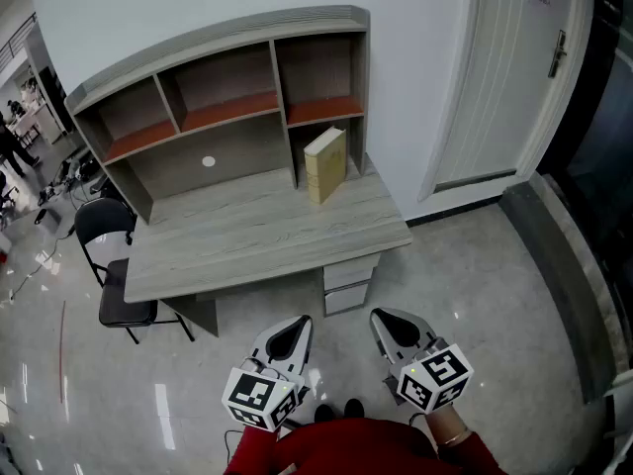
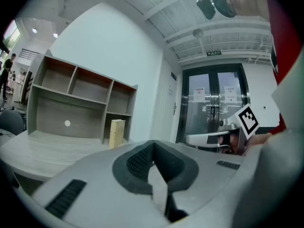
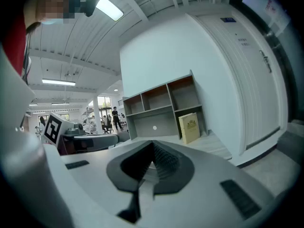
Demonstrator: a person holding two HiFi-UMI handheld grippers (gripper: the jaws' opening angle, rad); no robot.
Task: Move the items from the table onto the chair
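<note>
A tan book (image 1: 325,164) stands upright on the grey wooden desk (image 1: 247,245), leaning at the hutch's lower right compartment; it also shows as a small book (image 2: 116,133) and a book (image 3: 190,127) in the gripper views. A black chair (image 1: 111,228) stands at the desk's left end. My left gripper (image 1: 300,322) (image 2: 153,145) and right gripper (image 1: 381,315) (image 3: 153,144) hang side by side over the floor in front of the desk, well short of it. Both are shut with nothing between the jaws.
The hutch (image 1: 223,87) has several empty shelves and a white round spot (image 1: 209,161) on its back panel. Drawers (image 1: 348,283) sit under the desk's right end. A white door (image 1: 495,77) is at the right, glass doors (image 2: 213,103) are behind me, and people (image 1: 12,146) stand far left.
</note>
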